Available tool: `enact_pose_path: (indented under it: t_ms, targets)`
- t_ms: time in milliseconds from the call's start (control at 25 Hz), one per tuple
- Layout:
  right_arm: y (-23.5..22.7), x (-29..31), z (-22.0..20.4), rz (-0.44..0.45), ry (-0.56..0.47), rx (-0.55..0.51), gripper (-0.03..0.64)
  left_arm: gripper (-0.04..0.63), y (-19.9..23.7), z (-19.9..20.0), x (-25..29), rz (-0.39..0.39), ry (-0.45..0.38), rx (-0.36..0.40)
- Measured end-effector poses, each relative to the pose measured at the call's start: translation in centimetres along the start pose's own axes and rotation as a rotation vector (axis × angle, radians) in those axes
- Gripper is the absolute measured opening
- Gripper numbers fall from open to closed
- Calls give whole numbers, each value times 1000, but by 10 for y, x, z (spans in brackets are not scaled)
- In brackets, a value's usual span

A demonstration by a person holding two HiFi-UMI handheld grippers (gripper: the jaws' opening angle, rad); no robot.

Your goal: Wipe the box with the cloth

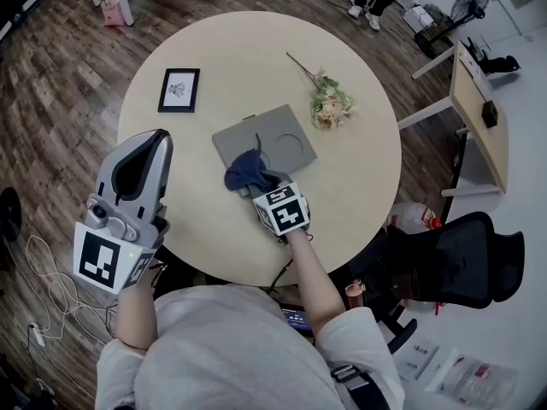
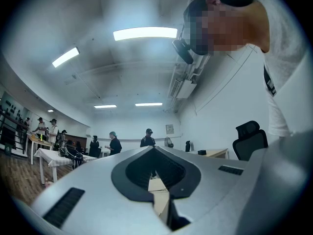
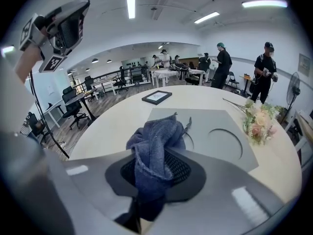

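Note:
A flat grey box (image 1: 272, 135) with a round cut-out lies in the middle of the round table (image 1: 359, 178). Its near edge carries a bunched dark blue cloth (image 1: 247, 172). My right gripper (image 1: 259, 188) is shut on the cloth; in the right gripper view the cloth (image 3: 155, 143) fills the jaws and drapes onto the box (image 3: 215, 126). My left gripper (image 1: 156, 137) is raised off the table's left edge, well clear of the box. In the left gripper view its jaws meet at the tips (image 2: 152, 147) and hold nothing.
A black picture frame (image 1: 179, 90) lies at the table's back left. A sprig of flowers (image 1: 326, 102) lies right of the box. A black office chair (image 1: 466, 259) and a side desk (image 1: 477, 114) stand to the right. Several people stand in the room behind.

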State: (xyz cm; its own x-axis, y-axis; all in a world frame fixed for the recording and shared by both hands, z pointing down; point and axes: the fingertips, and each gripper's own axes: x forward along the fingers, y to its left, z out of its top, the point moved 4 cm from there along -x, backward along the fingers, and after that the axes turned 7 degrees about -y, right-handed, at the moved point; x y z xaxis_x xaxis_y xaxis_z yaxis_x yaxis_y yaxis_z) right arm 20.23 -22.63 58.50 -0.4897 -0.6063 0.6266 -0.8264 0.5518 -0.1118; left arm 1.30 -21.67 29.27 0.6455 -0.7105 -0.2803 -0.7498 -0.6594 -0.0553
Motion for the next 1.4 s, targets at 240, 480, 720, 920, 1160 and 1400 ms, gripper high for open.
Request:
enact_pose_path:
  t_ms: [240,480,720,920,1160,1400]
  targets:
    - [-39,-8,-5,-38,-40,55,81,6,-1,-2,3,7,5,7]
    - [-56,-14,-6,-56,-56,36,81,6,-4,-3,8,6,14,13]
    - [-99,-24,-12,-168,-75,72,81,6,-3,-7,10,6,22,11]
    - [-131,-30,-15,-219,-92,115,81,6,-6,-7,14,-8,25,15]
    - [-144,-32,-16,-235,-112,127,81,6,-5,-5,9,3,30,26]
    - [-151,-35,-16,-271,-134,140,81,6,-3,-1,2,16,33,33]
